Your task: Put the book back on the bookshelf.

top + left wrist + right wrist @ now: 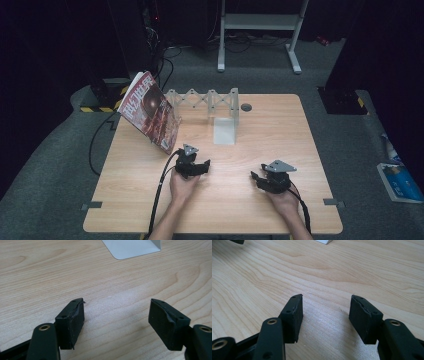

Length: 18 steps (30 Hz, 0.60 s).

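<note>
left tongs (204,165) wide, empty | right tongs (256,176) wide, empty | red glossy magazine (150,111) leans up-left, nearest left tongs | pale wooden tabletop (280,135)

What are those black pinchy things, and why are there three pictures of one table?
Those are claws, and a person holds one in each hand. The top picture comes from a camera up high: you see the left claw and the right claw over a wooden table. The other two pictures come from little cameras riding on each claw, looking along its two black fingers down at the wood. Both claws are open and hold nothing. At the back left of the table a magazine leans tilted beside a white rack with zigzag bars; the rack's flat white foot rests on the table. A small grey round cap sits near the back edge.
</note>
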{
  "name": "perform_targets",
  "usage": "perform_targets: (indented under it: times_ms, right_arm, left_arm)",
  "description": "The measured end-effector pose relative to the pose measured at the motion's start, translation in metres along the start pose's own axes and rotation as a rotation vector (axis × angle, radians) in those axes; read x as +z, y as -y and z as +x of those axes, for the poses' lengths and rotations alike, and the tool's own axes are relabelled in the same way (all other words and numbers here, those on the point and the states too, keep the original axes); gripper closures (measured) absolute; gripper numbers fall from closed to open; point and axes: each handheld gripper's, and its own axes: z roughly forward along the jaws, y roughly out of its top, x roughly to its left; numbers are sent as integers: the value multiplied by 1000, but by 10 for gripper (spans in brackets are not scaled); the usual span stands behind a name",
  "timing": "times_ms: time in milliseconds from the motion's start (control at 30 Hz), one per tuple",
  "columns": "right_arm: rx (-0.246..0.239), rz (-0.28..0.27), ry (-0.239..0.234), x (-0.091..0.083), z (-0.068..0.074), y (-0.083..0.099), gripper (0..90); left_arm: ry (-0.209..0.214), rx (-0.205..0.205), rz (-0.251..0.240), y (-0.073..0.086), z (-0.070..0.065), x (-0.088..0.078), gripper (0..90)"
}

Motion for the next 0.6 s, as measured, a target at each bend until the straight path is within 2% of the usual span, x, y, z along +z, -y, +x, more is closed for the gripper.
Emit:
perform_targets:
  times_ms: [167,233,333,600]
  right_arm:
    - [-1,0,0,0,0,0,447]
    - [0,0,0,0,0,0,447]
    - [2,0,0,0,0,0,447]
    - [0,0,1,0,0,0,445]
  left_arm:
    - [-21,22,-8,1,-2,1,293]
    - [-48,64,-12,3,-6,3,291]
    - [-67,88,-31,7,-9,3,292]
    - [-69,85,-51,12,-12,0,293]
